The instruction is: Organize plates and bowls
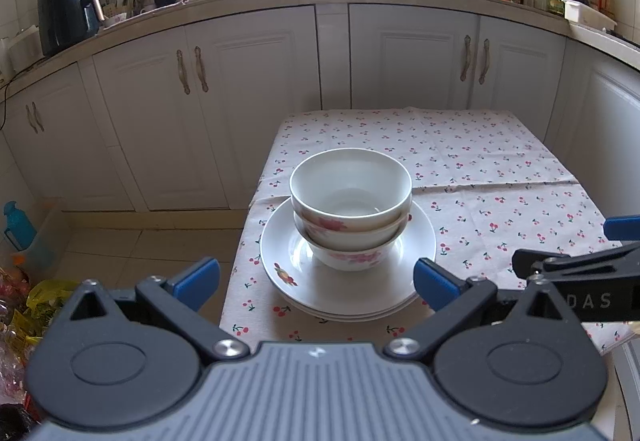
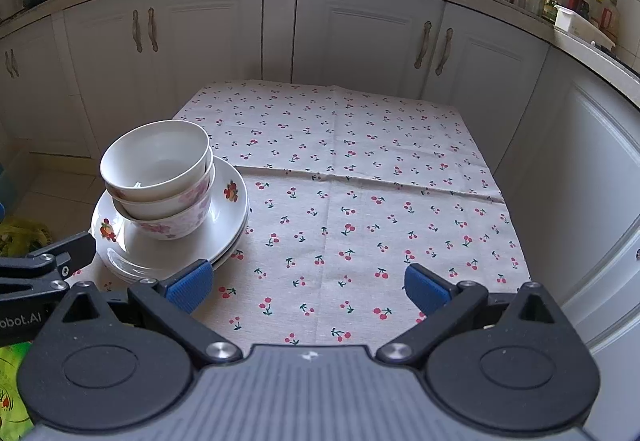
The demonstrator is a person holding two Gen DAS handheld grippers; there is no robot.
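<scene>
currently both the left gripper (image 1: 316,281) and right gripper (image 2: 306,287) are spread, empty; bowls (image 1: 350,209) nest on plates (image 1: 348,265) ahead, saving space.

Each gripper has a ribbed grey housing with a small white mark, flanked by two round black discs. Black linkage arms with silver screws carry blue padded fingertips on the left gripper (image 1: 316,283) and right gripper (image 2: 307,287). White lettering marks their black side arms.

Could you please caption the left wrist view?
Open left gripper facing nested white floral bowls on stacked white plates.
</scene>
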